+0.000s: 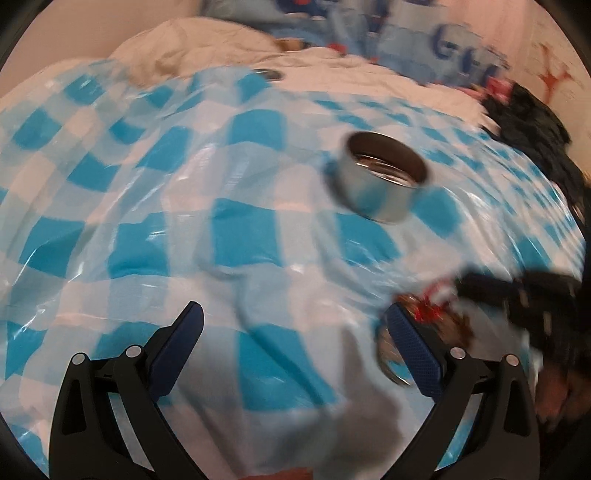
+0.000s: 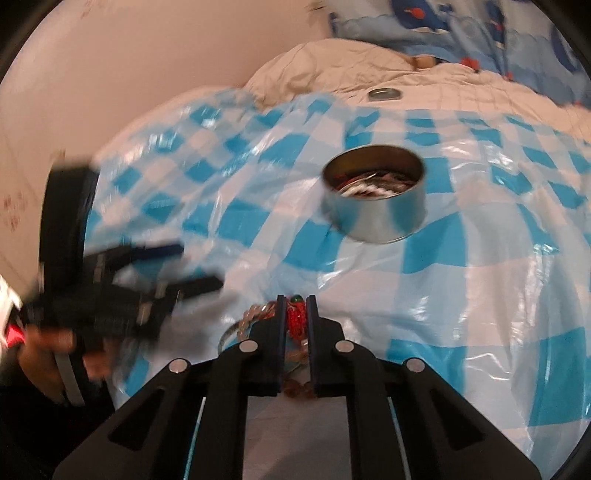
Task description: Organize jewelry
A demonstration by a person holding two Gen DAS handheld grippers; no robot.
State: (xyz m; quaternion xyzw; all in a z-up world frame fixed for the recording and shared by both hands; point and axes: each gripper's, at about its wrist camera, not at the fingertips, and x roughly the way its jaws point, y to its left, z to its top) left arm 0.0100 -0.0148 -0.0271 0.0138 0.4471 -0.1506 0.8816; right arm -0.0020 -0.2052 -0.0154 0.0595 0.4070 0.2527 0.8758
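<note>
A round metal tin with several jewelry pieces inside stands open on the blue-and-white checked sheet; the left wrist view shows the same tin at centre right. My right gripper is shut on a red beaded piece with a green bead at its top and brownish beads trailing from it, just above the sheet. The left wrist view shows that red beaded piece blurred at the right gripper's tip. My left gripper is open, nothing between its fingers. It appears blurred in the right wrist view.
A silver bangle lies on the sheet beside the held piece and shows behind my left gripper's right finger. The tin's lid rests on the cream quilt at the back. Blue patterned pillows lie beyond, a dark bundle at far right.
</note>
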